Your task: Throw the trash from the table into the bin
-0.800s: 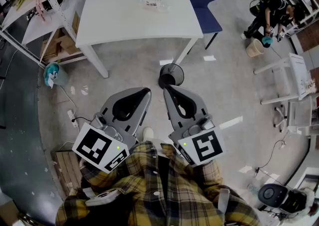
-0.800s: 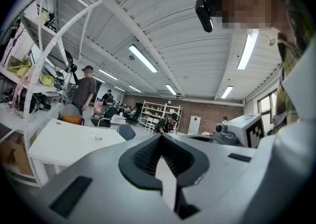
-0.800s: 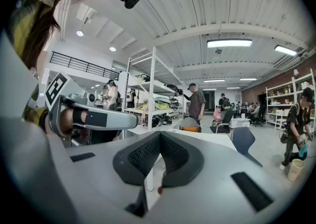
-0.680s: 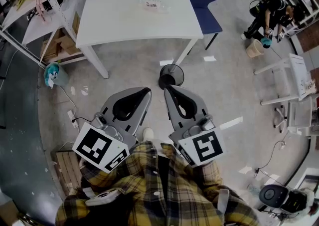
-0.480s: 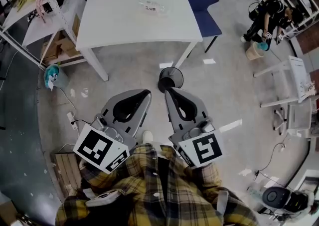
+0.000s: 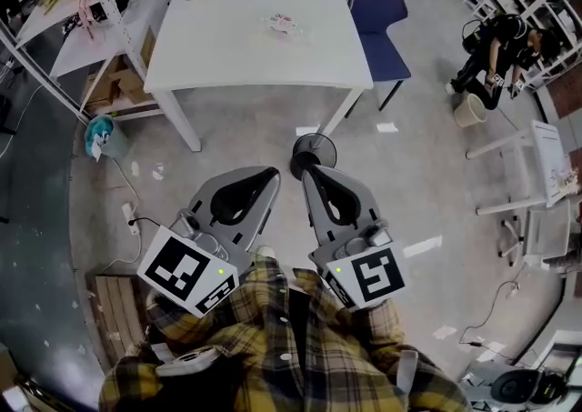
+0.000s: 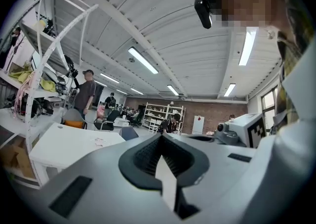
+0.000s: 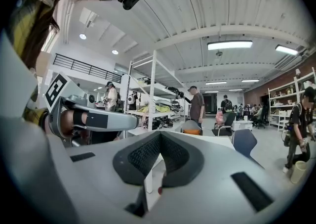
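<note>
Holding nothing, left gripper (image 6: 272, 173) jaws together, right gripper (image 6: 308, 170) jaws together

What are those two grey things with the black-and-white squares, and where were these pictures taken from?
Those are two grey plastic grabbers, a left gripper and a right gripper, held by a person in a yellow checked shirt. One picture comes from a camera on the person's head, looking down. The other two come from small cameras riding on each grabber, looking along its jaws. Both grabbers are shut and hold nothing. Ahead stands a white rectangular table with a small crumpled wrapper on it. On the floor near it is a round black bin.
</note>
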The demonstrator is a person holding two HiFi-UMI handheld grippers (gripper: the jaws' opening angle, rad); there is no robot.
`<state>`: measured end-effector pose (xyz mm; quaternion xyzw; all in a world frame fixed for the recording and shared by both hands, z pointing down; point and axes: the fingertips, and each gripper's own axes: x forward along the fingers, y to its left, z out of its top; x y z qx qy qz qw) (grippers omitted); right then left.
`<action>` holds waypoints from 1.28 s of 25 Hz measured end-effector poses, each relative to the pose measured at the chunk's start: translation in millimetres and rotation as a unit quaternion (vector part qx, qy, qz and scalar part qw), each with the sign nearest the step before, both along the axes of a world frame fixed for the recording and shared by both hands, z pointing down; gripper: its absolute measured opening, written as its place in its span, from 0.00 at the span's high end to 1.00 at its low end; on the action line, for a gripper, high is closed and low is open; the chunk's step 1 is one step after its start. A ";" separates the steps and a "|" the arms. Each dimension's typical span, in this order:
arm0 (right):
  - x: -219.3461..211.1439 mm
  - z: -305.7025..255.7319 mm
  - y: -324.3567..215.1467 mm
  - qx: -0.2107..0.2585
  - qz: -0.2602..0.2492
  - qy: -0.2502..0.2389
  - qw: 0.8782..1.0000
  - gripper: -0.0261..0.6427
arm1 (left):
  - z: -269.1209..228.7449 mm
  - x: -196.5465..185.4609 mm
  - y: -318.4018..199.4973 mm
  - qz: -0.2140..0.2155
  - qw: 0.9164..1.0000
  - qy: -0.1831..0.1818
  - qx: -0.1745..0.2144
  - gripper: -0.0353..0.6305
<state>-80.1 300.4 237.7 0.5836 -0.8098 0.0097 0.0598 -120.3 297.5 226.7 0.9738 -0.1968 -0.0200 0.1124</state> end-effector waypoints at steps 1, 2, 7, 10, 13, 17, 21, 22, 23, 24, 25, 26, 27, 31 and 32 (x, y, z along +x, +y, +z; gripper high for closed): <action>1.0 0.1 1.3 0.000 -0.005 -0.001 1.000 0.96 | 0.9 1.3 1.6 -0.004 1.000 -0.001 -0.001 0.94; 2.3 0.3 2.1 0.000 -0.008 -0.002 1.000 0.96 | 1.9 2.3 2.7 -0.007 1.000 -0.001 -0.002 0.94; 4.4 5.3 -5.6 -0.006 -0.010 -0.006 1.000 0.96 | 7.3 3.0 -5.1 -0.012 1.000 -0.004 -0.010 0.94; 3.7 12.6 -18.2 -0.011 -0.008 -0.007 1.000 0.96 | 14.6 0.8 -18.3 -0.013 1.000 -0.005 -0.015 0.94; 7.7 17.5 -36.6 -0.014 0.000 -0.007 1.000 0.96 | 20.6 1.3 -37.6 -0.011 1.000 -0.007 -0.018 0.94; 11.7 18.7 -70.1 -0.015 0.012 -0.006 1.000 0.96 | 20.5 2.6 -74.5 -0.003 1.000 -0.006 -0.018 0.94; 10.5 17.4 -113.2 -0.017 0.023 -0.005 1.000 0.96 | 16.8 3.4 -118.5 0.011 1.000 -0.008 -0.015 0.94; 9.6 16.1 -124.4 -0.017 0.024 -0.003 1.000 0.96 | 15.0 3.2 -129.6 0.014 1.000 -0.008 -0.013 0.94; 8.8 15.1 -135.7 -0.016 0.026 -0.001 1.000 0.96 | 13.4 2.9 -140.9 0.017 1.000 -0.009 -0.010 0.94; 8.2 14.4 -147.3 -0.016 0.028 0.001 0.999 0.96 | 12.2 2.5 -152.3 0.021 1.000 -0.009 -0.008 0.94; 7.7 13.9 -158.8 -0.016 0.031 0.002 0.999 0.96 | 11.5 1.8 -163.4 0.025 1.000 -0.010 -0.008 0.94; 7.3 13.7 -169.8 -0.017 0.035 0.003 0.999 0.96 | 11.1 0.7 -174.1 0.029 0.999 -0.010 -0.008 0.94; 6.9 13.6 -180.2 -0.018 0.040 0.003 0.999 0.96 | 10.9 -0.8 -184.3 0.033 0.999 -0.011 -0.008 0.94; 6.6 13.3 -215.7 -0.020 0.059 0.001 0.998 0.96 | 11.6 -8.0 -221.0 0.044 0.999 -0.013 -0.008 0.94; 6.3 14.0 -223.2 -0.020 0.063 0.001 0.998 0.96 | 12.8 -9.9 -229.3 0.046 0.999 -0.014 -0.008 0.94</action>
